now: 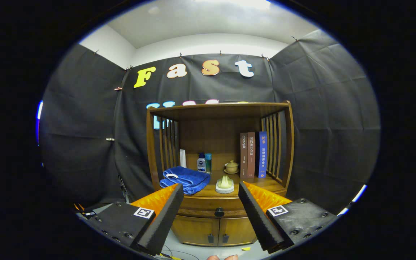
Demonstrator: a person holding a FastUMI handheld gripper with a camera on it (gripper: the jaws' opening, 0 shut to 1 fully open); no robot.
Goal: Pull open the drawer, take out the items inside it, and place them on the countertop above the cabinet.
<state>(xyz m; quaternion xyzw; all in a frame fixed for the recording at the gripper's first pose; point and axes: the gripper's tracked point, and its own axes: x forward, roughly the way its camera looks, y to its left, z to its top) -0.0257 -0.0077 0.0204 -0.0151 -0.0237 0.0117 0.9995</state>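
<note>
Two fingers of the hand-held gripper stand apart, framing the closed wooden drawer's dark round knob. Above, the worktop carries a folded blue towel at its left edge and three upright books at its right.

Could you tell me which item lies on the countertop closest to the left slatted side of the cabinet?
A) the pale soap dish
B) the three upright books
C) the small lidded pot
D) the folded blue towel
D: the folded blue towel lies by the left slats, just beyond the open gripper's fingers, while the books stand at the right side and the drawer is shut.
</note>
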